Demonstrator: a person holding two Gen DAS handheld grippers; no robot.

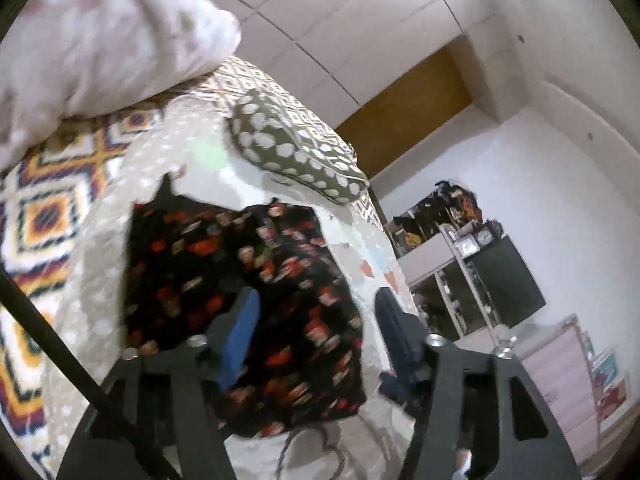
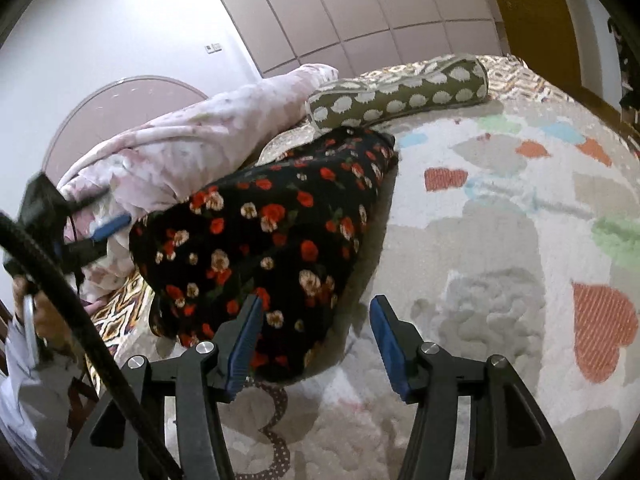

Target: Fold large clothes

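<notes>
A black garment with red and cream flowers [image 2: 264, 232] lies folded in a thick bundle on the cream heart-print blanket [image 2: 500, 240]. My right gripper [image 2: 316, 340] hovers at the bundle's near end, jaws apart; its left blue pad [image 2: 246, 344] overlaps the cloth's edge and nothing is pinched. In the blurred left wrist view the garment [image 1: 240, 280] fills the centre. My left gripper [image 1: 316, 336] stands open above it, with the cloth seen between the fingers but not pressed. The right wrist view shows the left gripper [image 2: 104, 238] at the far left, beside the pink duvet.
A pink duvet [image 2: 192, 148] is heaped left of the garment, and an olive pillow with white spots [image 2: 400, 92] lies behind it. A patterned bedspread [image 1: 48, 208] lies under the blanket. A cluttered shelf unit [image 1: 464, 264] stands by the wall. A black cable [image 2: 80, 320] crosses the lower left.
</notes>
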